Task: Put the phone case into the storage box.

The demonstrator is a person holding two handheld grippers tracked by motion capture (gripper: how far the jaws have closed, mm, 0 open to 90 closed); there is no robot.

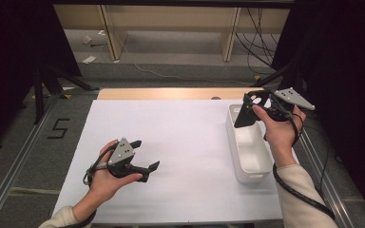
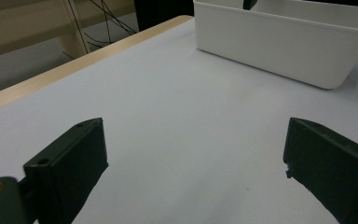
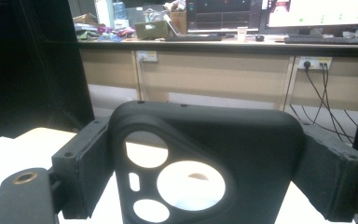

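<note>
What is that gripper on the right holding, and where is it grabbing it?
The right gripper clamps a black phone case by its two side edges, near the camera cutouts.

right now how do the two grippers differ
The left gripper has open jaws with nothing between them; the right gripper is clamped on a black phone case. The left sits low over the white table; the right is raised above the white bin. Both are hand-held.

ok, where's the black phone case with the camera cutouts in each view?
High view: black phone case at right, in the right claw, above the white plastic bin.
Left gripper view: a dark tip above the bin, top edge; likely it.
Right gripper view: centre, clamped.
Shared landmark: the bin.
</note>
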